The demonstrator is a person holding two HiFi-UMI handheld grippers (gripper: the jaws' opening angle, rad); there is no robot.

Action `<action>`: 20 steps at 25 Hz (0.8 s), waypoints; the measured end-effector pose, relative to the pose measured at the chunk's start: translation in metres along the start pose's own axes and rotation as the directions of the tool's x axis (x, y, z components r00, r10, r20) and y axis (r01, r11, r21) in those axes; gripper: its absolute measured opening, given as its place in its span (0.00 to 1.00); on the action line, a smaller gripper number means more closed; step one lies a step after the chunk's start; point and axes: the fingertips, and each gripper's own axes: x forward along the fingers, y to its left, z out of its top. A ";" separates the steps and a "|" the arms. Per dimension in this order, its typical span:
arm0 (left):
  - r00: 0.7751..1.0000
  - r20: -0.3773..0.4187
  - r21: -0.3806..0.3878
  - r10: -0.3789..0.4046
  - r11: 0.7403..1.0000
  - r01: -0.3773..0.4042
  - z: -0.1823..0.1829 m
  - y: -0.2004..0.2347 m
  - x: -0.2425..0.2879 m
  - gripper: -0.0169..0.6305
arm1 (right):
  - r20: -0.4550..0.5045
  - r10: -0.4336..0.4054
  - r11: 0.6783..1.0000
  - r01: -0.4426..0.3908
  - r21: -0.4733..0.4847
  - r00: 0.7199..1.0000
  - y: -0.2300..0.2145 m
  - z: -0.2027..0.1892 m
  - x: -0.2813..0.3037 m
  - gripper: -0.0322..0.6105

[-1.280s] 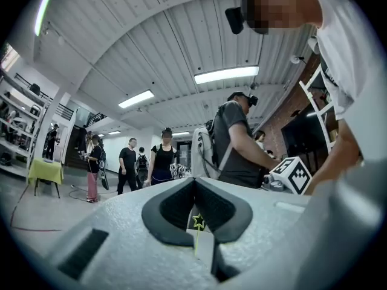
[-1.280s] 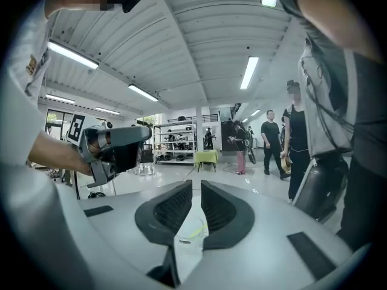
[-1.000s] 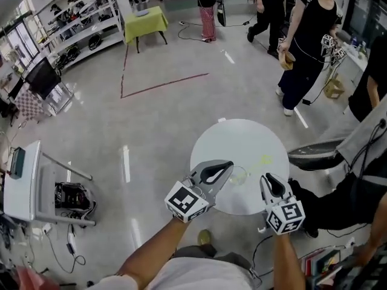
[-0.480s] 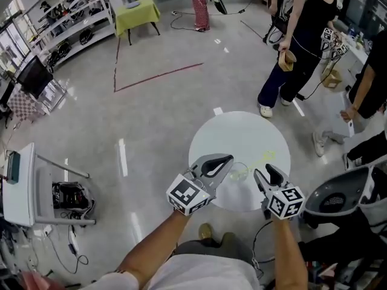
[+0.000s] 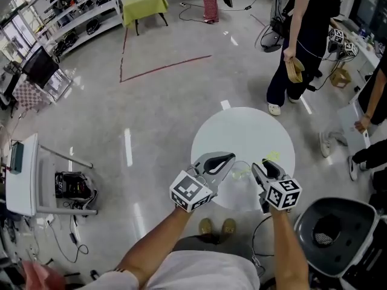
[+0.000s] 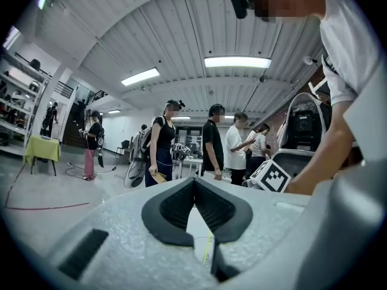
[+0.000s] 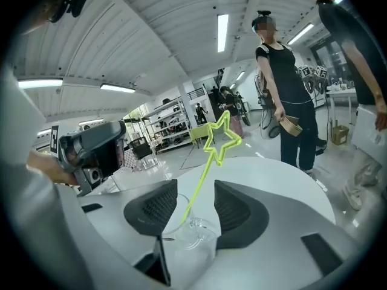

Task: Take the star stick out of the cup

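A clear glass cup point(image 7: 188, 227) stands on the round white table point(image 7: 278, 174) with the yellow-green star stick point(image 7: 221, 139) leaning out of it. My right gripper point(image 7: 195, 191) is open, and its jaws have just been opening. The stick's stem and the cup's rim lie between the pads, untouched. In the head view the cup point(image 5: 239, 173) sits between my left gripper point(image 5: 225, 159) and right gripper point(image 5: 263, 167), with the star point(image 5: 269, 157) beyond it. My left gripper point(image 6: 194, 183) is shut and empty, just left of the cup.
Several people point(image 5: 302, 35) stand on the floor past the table point(image 5: 242, 132). A dark office chair point(image 5: 331, 234) is close at the lower right. A white desk point(image 5: 21, 180) and a black bag point(image 5: 72, 186) stand to the left, with shelves point(image 5: 72, 11) far back.
The right gripper's jaws have parted, and the stick's stem now lies between them. Both grippers have sunk toward the table near the cup. The office chair shows lower on the right.
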 end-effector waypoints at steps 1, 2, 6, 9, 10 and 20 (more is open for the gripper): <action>1.000 -0.005 0.001 0.004 1.000 -0.004 -0.002 0.000 0.000 0.05 | -0.004 0.008 1.000 -0.008 0.001 1.000 0.000 -0.002 0.003 0.32; 1.000 -0.011 0.001 0.009 1.000 -0.009 -0.004 0.001 -0.001 0.05 | -0.008 0.017 1.000 -0.017 0.002 1.000 0.001 -0.004 0.005 0.31; 0.999 -0.028 0.000 0.030 1.000 -0.030 -0.010 0.003 0.001 0.05 | -0.022 0.057 0.998 -0.057 -0.006 0.998 0.004 -0.006 0.013 0.31; 0.998 -0.037 -0.002 0.042 0.999 -0.043 -0.012 0.004 0.002 0.05 | -0.028 0.073 0.997 -0.073 -0.016 0.997 0.006 -0.007 0.015 0.28; 0.998 -0.040 -0.003 0.046 0.999 -0.046 -0.014 0.005 0.002 0.05 | -0.030 0.077 0.997 -0.078 -0.021 0.997 0.007 -0.008 0.016 0.27; 0.995 -0.069 -0.013 0.074 0.997 -0.075 -0.029 0.000 0.006 0.05 | -0.059 0.108 0.993 -0.111 -0.048 0.992 0.008 -0.015 0.020 0.13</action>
